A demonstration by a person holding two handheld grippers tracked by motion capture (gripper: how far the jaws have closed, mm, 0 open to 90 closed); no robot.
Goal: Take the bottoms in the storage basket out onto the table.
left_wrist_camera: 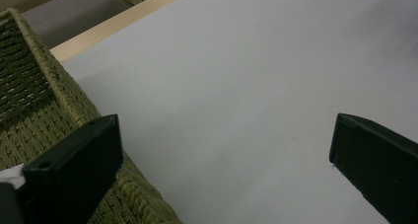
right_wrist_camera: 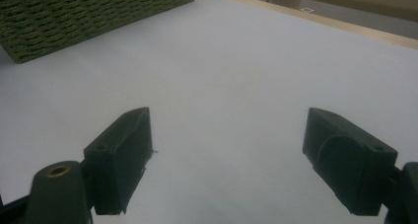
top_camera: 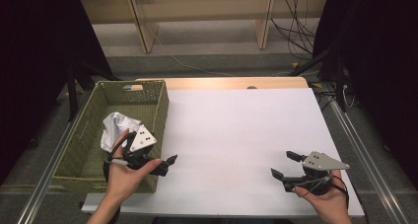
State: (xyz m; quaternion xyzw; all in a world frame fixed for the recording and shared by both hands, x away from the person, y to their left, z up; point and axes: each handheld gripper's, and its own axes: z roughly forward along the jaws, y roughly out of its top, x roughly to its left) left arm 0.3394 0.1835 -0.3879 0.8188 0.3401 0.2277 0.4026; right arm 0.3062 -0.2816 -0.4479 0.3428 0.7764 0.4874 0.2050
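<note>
The white table surface (top_camera: 236, 135) spans most of the high view, bare across its middle. At its left edge stands the green woven basket (top_camera: 88, 150), rectangular and open-topped, its right wall touching the white surface. Inside the basket, toward the near right corner, lies a crumpled white cloth (top_camera: 114, 128). The left gripper (top_camera: 165, 166) is held at the basket's near right corner — part over the rim, with the jaw tips over the table; its jaws stand wide apart and hold nothing, and the left gripper view confirms bare table between them. The right gripper (top_camera: 283, 166) sits near the table's front right, well apart from the basket — jaws likewise spread wide and empty.
</note>
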